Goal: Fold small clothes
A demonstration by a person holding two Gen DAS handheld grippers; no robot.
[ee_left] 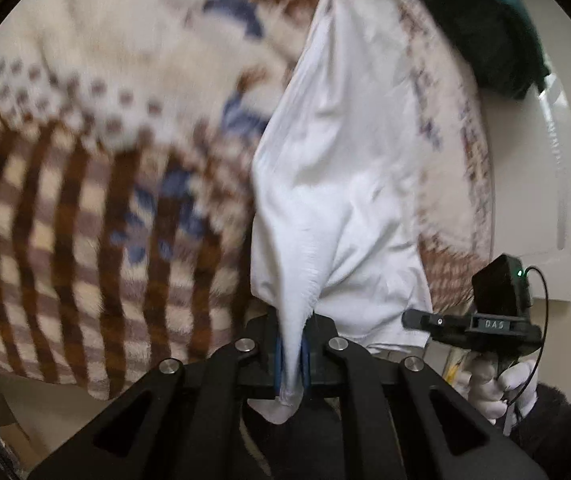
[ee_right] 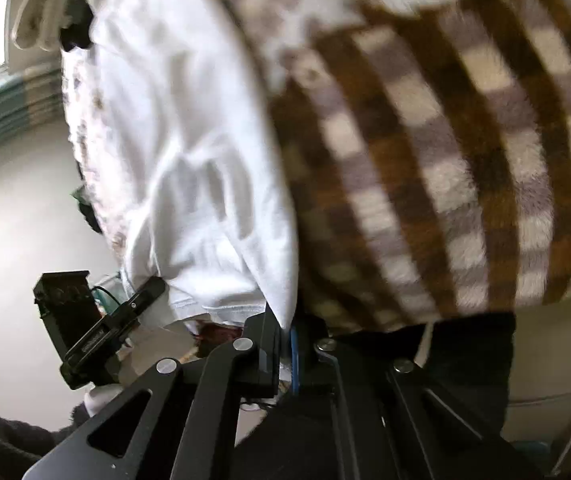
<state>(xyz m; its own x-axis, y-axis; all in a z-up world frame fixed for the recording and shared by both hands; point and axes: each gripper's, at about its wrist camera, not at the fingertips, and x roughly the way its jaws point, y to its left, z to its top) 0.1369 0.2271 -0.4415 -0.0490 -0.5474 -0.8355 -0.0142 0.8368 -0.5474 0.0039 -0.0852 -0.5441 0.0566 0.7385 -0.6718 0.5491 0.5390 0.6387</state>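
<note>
A white garment (ee_left: 337, 168) hangs stretched between our two tongs, lifted in front of a fleecy blanket (ee_left: 85, 184) with brown checks and blue figures. Our left tongs (ee_left: 291, 354) are closed on a gathered corner of the cloth, whose tip pokes out below the blue pads. In the right wrist view, our right tongs (ee_right: 283, 344) pinch another edge of the same white garment (ee_right: 177, 152), the fabric running up and away from them. The blanket (ee_right: 445, 184) fills the frame behind it, blurred. From the left camera we see the other tool's black body (ee_left: 497, 312) held in a white-gloved hand (ee_left: 493, 384). A dark green cloth (ee_left: 481, 32) lies at the blanket's far edge, near a pale wall.
</note>
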